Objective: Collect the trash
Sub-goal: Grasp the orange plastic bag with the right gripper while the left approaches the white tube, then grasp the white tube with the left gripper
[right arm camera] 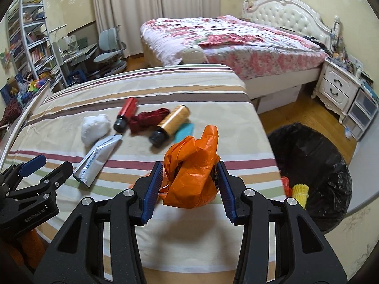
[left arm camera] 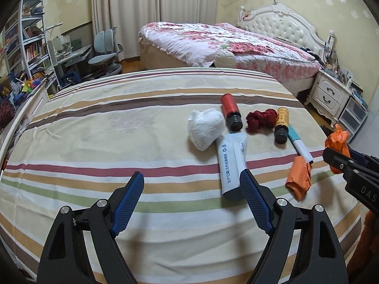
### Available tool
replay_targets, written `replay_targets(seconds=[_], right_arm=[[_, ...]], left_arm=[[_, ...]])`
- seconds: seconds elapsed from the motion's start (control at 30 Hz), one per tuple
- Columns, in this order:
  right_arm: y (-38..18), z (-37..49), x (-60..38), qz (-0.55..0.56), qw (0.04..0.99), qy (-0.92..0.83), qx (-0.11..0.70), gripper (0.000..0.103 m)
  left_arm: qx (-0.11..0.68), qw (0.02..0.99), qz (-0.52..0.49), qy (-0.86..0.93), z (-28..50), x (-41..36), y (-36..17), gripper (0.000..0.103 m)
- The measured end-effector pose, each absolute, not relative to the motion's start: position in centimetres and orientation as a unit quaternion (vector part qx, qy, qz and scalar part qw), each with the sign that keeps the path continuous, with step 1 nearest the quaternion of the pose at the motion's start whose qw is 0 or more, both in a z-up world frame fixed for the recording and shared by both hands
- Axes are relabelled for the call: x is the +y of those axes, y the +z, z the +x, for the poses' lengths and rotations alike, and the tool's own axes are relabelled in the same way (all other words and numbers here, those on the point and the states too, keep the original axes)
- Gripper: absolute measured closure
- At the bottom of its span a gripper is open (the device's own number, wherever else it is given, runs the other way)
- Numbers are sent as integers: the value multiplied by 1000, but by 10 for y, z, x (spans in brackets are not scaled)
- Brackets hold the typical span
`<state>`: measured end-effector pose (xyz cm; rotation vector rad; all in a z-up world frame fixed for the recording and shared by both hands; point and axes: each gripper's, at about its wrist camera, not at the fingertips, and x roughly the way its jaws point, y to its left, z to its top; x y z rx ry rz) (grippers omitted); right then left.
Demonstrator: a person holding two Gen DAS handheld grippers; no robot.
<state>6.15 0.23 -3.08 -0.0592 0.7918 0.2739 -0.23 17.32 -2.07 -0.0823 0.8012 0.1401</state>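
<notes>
My right gripper (right arm camera: 189,165) is shut on a crumpled orange plastic bag (right arm camera: 191,163) and holds it above the near edge of the striped bed (right arm camera: 201,82). The same bag (left arm camera: 337,139) shows at the right edge of the left wrist view. My left gripper (left arm camera: 191,177) is open and empty over the sheet, its right finger beside a white tube (left arm camera: 233,165). Further back on the sheet lie a white heart cushion (left arm camera: 206,129), a red bottle (left arm camera: 231,112), a dark red cloth (left arm camera: 260,119), a golden bottle (left arm camera: 281,125), a teal and white tube (left arm camera: 299,144) and an orange wrapper (left arm camera: 299,179).
A bin lined with a black bag (right arm camera: 312,161) stands on the wooden floor right of the bed, with a yellow foam net (right arm camera: 300,190) inside. Behind are a floral bed (right arm camera: 236,37), a white nightstand (right arm camera: 338,87), a desk chair (right arm camera: 111,49) and a bookshelf (right arm camera: 28,35).
</notes>
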Motion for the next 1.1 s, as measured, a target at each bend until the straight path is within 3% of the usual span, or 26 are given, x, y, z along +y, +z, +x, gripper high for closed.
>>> replay_targets(seconds=[0.37, 0.83, 0.97, 1.1], right_arm=[[-38, 67, -24, -5, 913, 123, 388, 58], [-46, 76, -45, 15, 910, 114, 399, 58], [-49, 79, -47, 18, 908, 113, 403, 58], [-50, 80, -47, 19, 907, 114, 405, 58]], left_arm=[[388, 918, -39, 68, -1, 161, -5, 23], [419, 905, -24, 66, 36, 138, -27, 23], [429, 901, -18, 64, 39, 135, -33, 38], [436, 898, -11, 56, 38, 132, -38, 60]])
